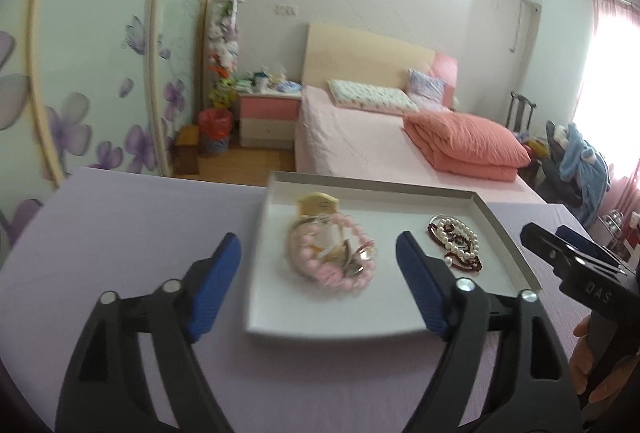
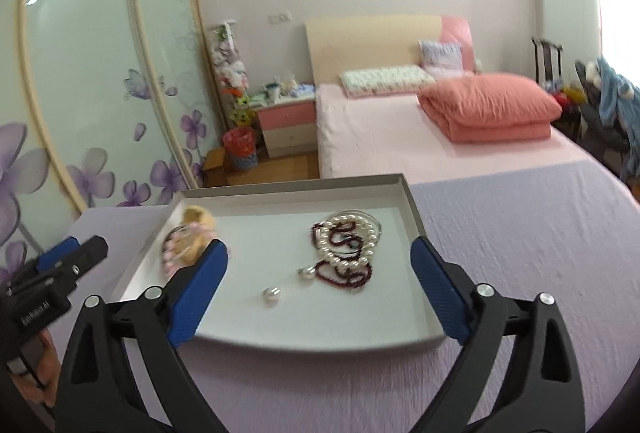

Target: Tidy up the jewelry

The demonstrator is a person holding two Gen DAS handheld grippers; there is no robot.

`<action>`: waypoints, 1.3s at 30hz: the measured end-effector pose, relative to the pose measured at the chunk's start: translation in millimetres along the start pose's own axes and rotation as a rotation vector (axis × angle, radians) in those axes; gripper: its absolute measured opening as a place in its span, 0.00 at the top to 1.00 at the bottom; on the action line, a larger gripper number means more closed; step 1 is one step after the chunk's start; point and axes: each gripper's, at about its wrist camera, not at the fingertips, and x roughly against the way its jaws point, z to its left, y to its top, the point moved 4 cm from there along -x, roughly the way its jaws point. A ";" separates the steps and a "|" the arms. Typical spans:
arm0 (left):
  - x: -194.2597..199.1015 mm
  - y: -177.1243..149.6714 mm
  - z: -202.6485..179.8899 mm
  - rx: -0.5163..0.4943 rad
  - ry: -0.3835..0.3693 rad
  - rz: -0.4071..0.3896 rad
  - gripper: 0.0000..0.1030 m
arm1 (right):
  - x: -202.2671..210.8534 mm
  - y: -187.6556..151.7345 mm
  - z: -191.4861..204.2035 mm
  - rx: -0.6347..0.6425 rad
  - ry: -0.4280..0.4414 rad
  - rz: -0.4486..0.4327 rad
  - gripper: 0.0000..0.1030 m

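Left wrist view first: the left gripper [image 1: 318,261] hangs released, fingers spread wide, above the near-left part of a shallow white tray [image 1: 360,329] that sits on a lilac tablecloth [image 1: 120,233]. Between its fingers, in the tray's left half, lies a heap of a pink bead bracelet [image 1: 332,265] tangled with metal pieces and a yellow tag or card [image 1: 318,207]; blur hides the details. To the right, a pearl strand [image 1: 460,241] is knotted together with a dark red bead strand [image 1: 474,265]. In the right wrist view, near this knot, a small loose pearl piece [image 2: 272,295] lies apart on the tray floor. The right gripper [image 2: 320,265] is also released, empty, poised over that right-hand cluster.

Risks, as I judge them: pinching one strand would likely drag its tangled neighbour along; a light tray may slide on the cloth; the loose pearl piece could roll or be knocked out.
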 end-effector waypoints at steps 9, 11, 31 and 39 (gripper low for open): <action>88.9 -26.6 -6.9 -0.089 0.017 -0.097 0.11 | 68.7 -25.1 21.7 0.018 0.029 -0.078 0.02; 101.6 -32.8 -12.7 -0.106 0.009 -0.113 0.10 | 79.7 -32.9 22.5 0.010 0.030 -0.080 0.02; 157.5 -89.9 -19.5 -0.089 -0.036 -0.156 0.09 | 128.8 -95.1 19.2 0.044 -0.039 -0.107 0.02; 159.9 -92.8 -19.6 -0.085 -0.035 -0.154 0.09 | 134.7 -103.3 21.3 0.052 -0.026 -0.123 0.02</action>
